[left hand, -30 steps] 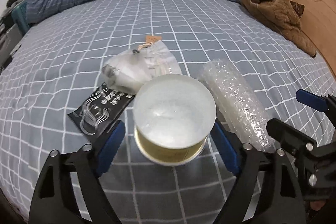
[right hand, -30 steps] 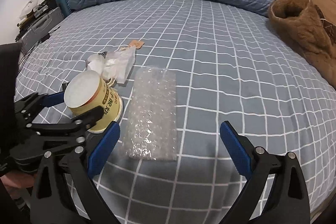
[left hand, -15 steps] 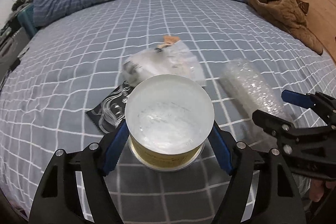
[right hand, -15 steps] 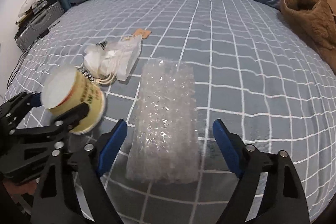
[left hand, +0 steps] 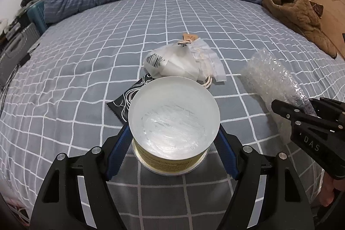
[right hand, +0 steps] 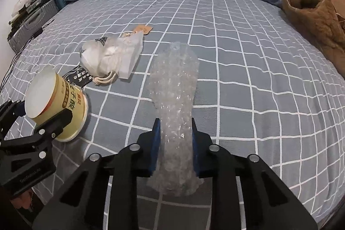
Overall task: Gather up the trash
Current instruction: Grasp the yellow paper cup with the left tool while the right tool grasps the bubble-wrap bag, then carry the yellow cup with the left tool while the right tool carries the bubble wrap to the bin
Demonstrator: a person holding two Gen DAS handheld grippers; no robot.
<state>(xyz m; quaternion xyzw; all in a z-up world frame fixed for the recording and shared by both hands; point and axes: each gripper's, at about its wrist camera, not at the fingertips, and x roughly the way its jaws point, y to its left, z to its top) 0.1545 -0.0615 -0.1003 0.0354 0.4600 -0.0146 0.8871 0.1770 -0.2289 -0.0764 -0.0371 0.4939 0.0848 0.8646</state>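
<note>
Two grips made. Right gripper [right hand: 175, 144]: jaws just closed in from wide, blue pads now pinching the clear bubble-wrap sheet [right hand: 174, 105] into a narrow waist, far end splayed ahead on the grey checked bedsheet [right hand: 258, 70]. Left gripper [left hand: 173, 147]: clamped at mid width on the round yellow tub with frosted white lid [left hand: 173, 122], tightened a little a moment earlier. Beyond the tub: black patterned sachet [left hand: 127, 98], then crumpled white plastic bag with barcode [left hand: 181, 64] and tan paper tag [left hand: 189, 37], none gripped. Far right: brown quilted jacket [left hand: 297, 14]. Judged: both pieces secured and ready for lifting away, bag and sachet left for another pass.
</note>
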